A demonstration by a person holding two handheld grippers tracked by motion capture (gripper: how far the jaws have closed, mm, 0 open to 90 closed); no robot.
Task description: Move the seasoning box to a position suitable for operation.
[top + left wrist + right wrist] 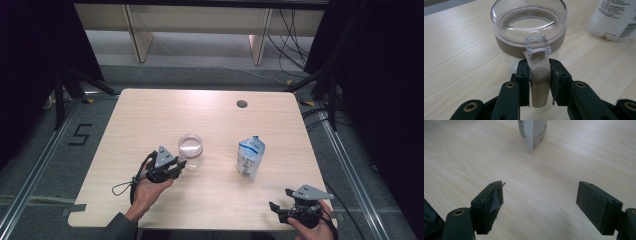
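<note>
High view: pouch beside jar

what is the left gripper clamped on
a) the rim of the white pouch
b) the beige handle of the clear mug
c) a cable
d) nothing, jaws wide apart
b: in the left gripper view, the left gripper has both pads pressed against the beige handle of the clear mug.
</note>
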